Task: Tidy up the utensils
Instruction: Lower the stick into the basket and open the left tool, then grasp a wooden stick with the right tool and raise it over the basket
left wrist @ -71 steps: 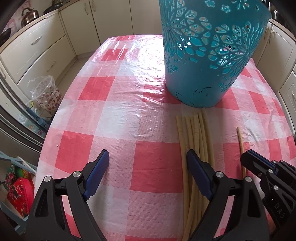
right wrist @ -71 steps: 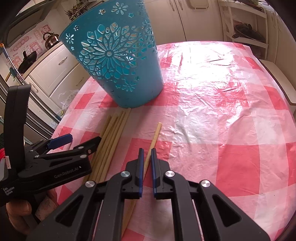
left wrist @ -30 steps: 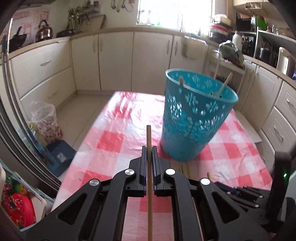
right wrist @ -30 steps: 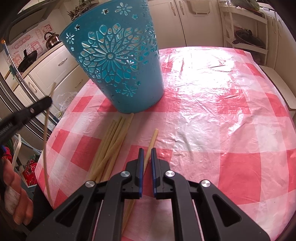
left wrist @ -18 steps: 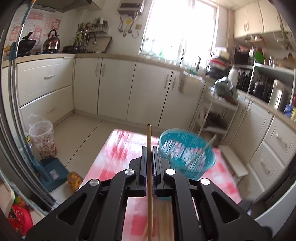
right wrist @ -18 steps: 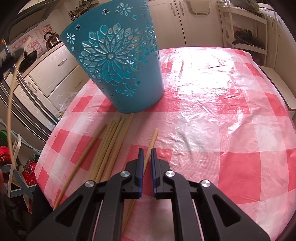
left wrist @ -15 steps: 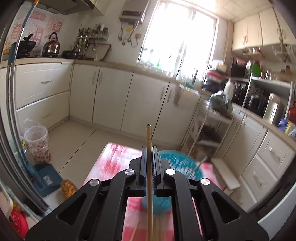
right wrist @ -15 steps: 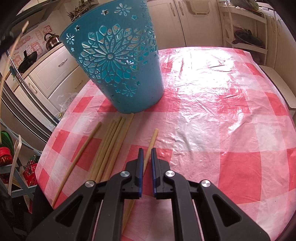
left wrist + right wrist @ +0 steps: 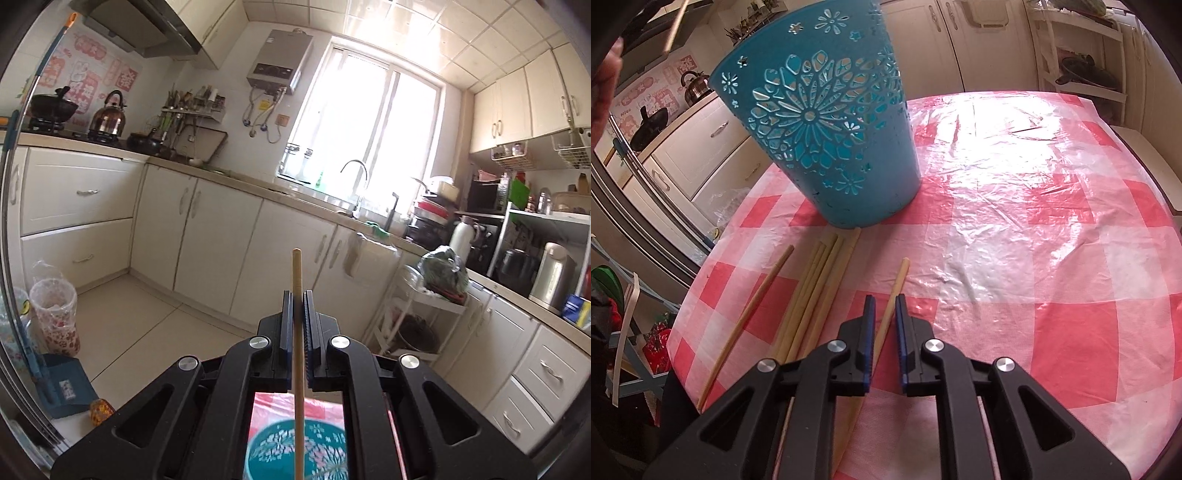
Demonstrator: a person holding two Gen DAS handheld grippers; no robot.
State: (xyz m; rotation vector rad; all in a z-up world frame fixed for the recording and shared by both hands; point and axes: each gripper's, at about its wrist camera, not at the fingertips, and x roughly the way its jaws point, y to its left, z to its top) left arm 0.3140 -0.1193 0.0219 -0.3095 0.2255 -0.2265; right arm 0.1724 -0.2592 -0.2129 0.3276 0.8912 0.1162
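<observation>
A: Far left on the desk [image 9: 1015,229], one chopstick [image 9: 746,321] lies apart from the bundle of chopsticks [image 9: 816,291], whose tips come up close to the base of the blue basket [image 9: 827,125].

B: And the left gripper [image 9: 296,314]?

A: It is pinching a single raised chopstick [image 9: 297,350] upright, clamped partway down its length, directly over the basket's mouth in the left wrist view.

B: How will these handle?

A: Probably light, stiff and round, smooth pale wood, so they could roll or slip. Gripping near mid-length seems safest.

B: The right gripper [image 9: 884,323]?

A: Its jaws have just been opening and stand slightly parted, straddling the lone chopstick [image 9: 892,295] on the glossy red-and-white checked plastic cloth; the pads do not press it.

B: The basket?

A: Rigid plastic, tapered, pierced with floral cutouts.
</observation>
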